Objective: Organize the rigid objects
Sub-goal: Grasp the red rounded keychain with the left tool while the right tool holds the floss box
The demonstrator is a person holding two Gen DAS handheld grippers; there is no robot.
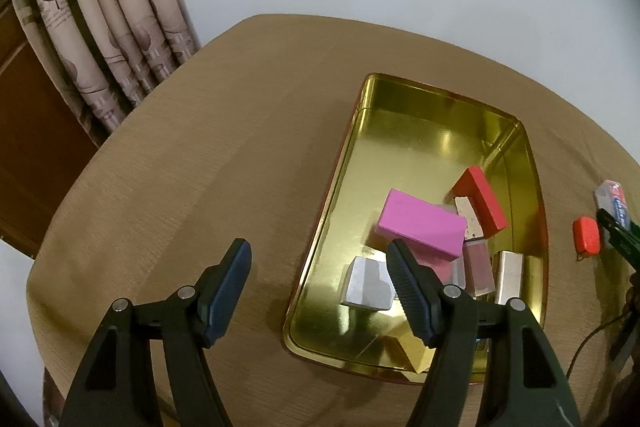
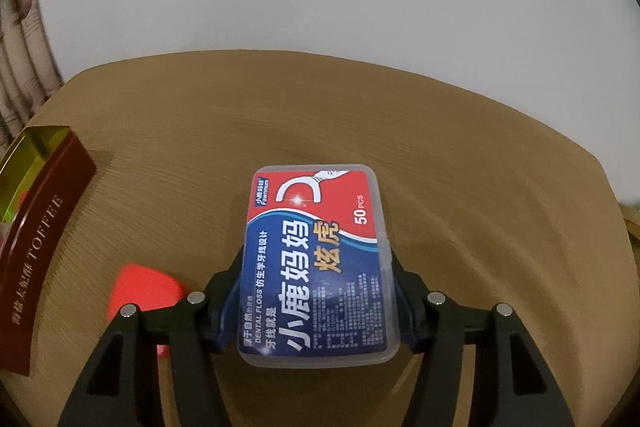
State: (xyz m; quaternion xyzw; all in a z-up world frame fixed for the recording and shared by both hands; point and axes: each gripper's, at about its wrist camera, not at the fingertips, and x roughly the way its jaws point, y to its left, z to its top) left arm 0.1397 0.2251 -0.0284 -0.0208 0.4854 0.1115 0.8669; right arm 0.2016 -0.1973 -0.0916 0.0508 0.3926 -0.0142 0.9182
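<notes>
1. The right gripper [image 2: 318,291] is straddling a dental floss pick box [image 2: 318,259] that's lying flat on the tan table [image 2: 480,167]. Its fingers are hugging both long sides of the box and look to be touching, though I can't tell how firmly they're pressing. Coming in along the narrow width makes sense to me, since that's the span the jaws can cover.
2. The box itself is a clear plastic case with rounded corners and a red and blue label reading "DENTAL FLOSS" and "50 PCS". Looks rigid and slick, so I'm guessing it could slip if pinched off-centre.
3. A small red object [image 2: 146,293] is sitting just beside it, also still on the table.
4. The left gripper [image 1: 320,279] is hovering with fingers spread and nothing between them, over the near edge of the gold toffee tin [image 1: 400,99].
5. Inside the tin: pink box [image 1: 420,223], red box [image 1: 484,199] and silver block [image 1: 366,283] are already parked there.
</notes>
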